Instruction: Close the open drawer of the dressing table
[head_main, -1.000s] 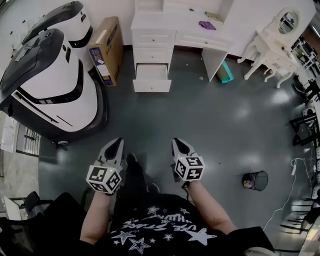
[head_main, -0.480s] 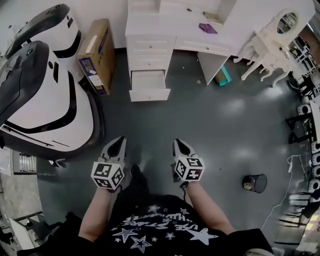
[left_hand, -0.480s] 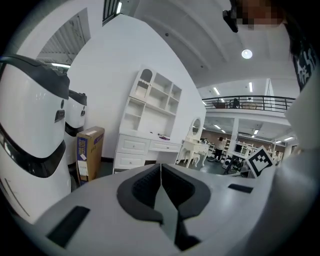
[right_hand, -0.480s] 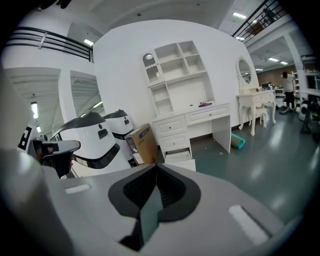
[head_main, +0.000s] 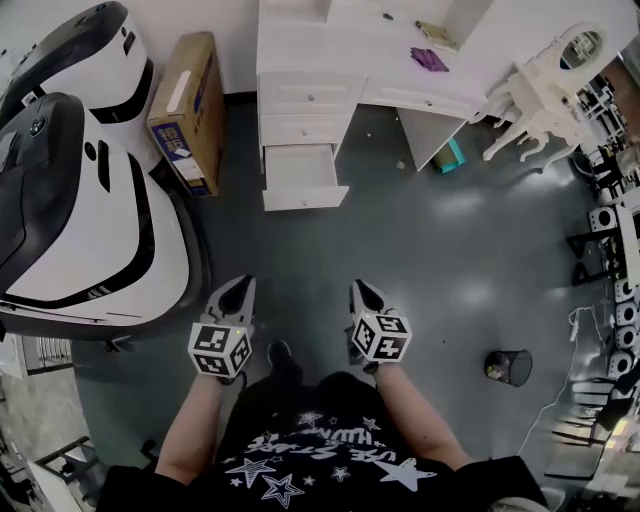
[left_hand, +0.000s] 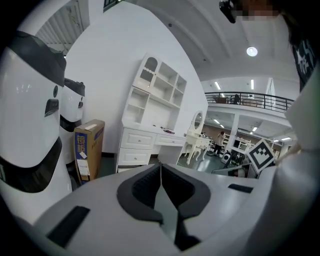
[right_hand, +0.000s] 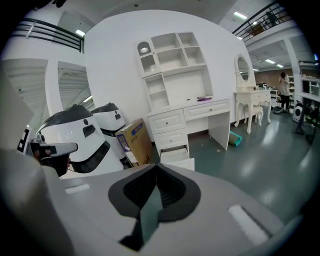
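The white dressing table (head_main: 350, 50) stands against the far wall, with its bottom drawer (head_main: 303, 178) pulled out over the grey floor. That open drawer (right_hand: 177, 157) shows in the right gripper view too, well ahead of the jaws. The dressing table (left_hand: 145, 142) appears far off in the left gripper view. My left gripper (head_main: 240, 285) and right gripper (head_main: 360, 288) are held side by side low in the head view, both pointing toward the table, far short of it. Both are shut with nothing between the jaws.
Two large white-and-black machine shells (head_main: 70, 190) fill the left side. A cardboard box (head_main: 188, 105) leans beside the table. A small white vanity with an oval mirror (head_main: 545, 80) stands at right. A black waste bin (head_main: 508, 367) sits on the floor at right.
The dressing table and open drawer have come closer and lower in the head view as I walk toward them. Both grippers stay shut and side by side.
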